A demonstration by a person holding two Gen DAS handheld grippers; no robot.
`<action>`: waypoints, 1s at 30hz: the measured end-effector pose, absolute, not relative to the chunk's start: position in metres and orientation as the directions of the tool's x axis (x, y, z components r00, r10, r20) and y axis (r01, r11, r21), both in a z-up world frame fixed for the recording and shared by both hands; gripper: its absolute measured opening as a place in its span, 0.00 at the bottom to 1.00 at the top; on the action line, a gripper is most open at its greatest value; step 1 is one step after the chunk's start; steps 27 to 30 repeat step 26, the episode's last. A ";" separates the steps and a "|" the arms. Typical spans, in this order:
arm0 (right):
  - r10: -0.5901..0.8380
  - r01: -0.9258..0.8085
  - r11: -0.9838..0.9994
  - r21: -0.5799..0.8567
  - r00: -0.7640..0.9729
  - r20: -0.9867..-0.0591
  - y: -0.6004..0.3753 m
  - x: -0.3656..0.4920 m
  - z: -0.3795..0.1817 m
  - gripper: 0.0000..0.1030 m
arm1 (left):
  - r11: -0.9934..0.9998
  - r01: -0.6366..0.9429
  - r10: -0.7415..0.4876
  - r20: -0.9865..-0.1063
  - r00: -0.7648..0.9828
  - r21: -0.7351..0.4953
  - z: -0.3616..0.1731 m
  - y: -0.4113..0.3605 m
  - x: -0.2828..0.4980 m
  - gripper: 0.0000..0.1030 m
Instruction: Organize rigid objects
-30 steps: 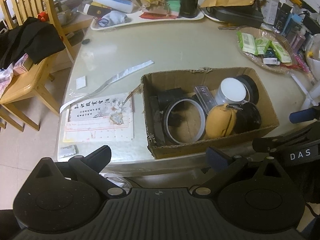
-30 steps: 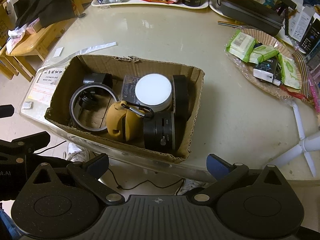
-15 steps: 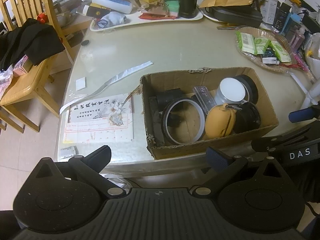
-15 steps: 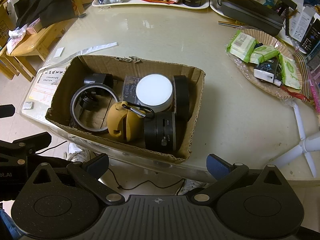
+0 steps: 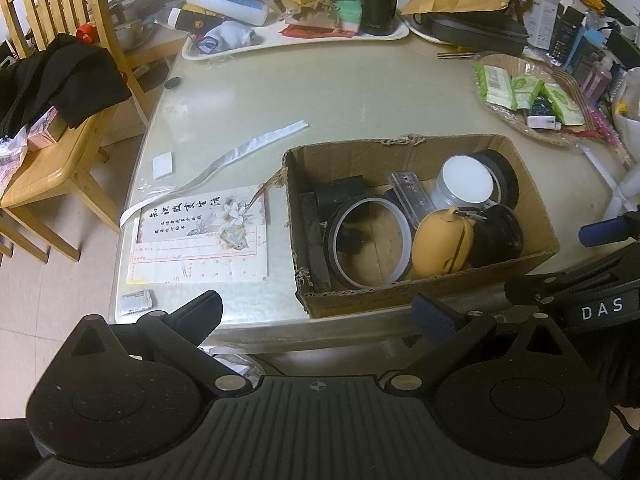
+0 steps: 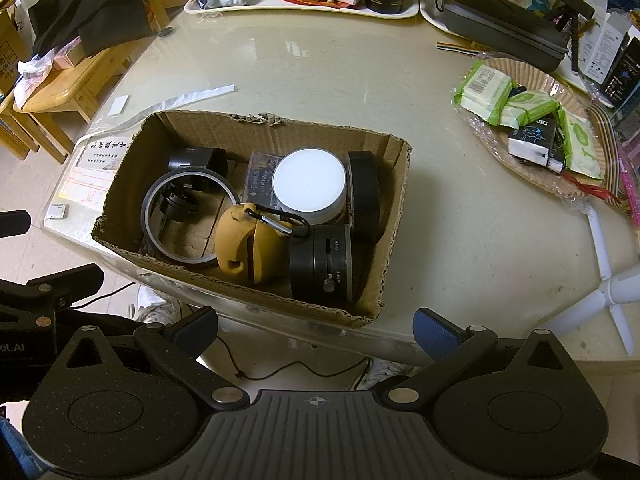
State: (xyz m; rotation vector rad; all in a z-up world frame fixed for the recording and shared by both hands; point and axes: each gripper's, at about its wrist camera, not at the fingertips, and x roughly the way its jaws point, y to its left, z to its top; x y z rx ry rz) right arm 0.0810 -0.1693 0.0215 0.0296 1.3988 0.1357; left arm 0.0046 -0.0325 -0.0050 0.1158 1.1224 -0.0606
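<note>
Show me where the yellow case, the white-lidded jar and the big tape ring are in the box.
yellow case (image 6: pixel 244 246), right wrist view, on its rounded front.
white-lidded jar (image 6: pixel 309 179), right wrist view, centre of the lid.
big tape ring (image 5: pixel 335 224), left wrist view, on its left rim.

Both grippers hang just off the near edge of the table (image 5: pixel 360 92), jaws spread wide, empty: left gripper (image 5: pixel 316 310), right gripper (image 6: pixel 316 326).

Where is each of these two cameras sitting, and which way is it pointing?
Left wrist: rides the left hand-held gripper, off the table's near edge, looking at the cardboard box; the right hand-held gripper shows at right.
Right wrist: rides the right hand-held gripper, facing the box; the left one shows at left.
Both see the yellow case and the box.
</note>
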 end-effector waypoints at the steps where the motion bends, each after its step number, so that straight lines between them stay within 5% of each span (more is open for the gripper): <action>1: 0.113 -0.078 0.992 0.101 0.165 -0.980 -0.169 0.081 0.022 1.00 | 0.992 0.107 0.009 -0.901 0.433 0.062 -0.005 -0.032 0.005 1.00; 30: 0.114 -0.078 0.992 0.102 0.166 -0.979 -0.169 0.081 0.022 1.00 | 0.989 0.139 -0.024 -0.891 0.454 0.044 -0.005 -0.038 0.001 1.00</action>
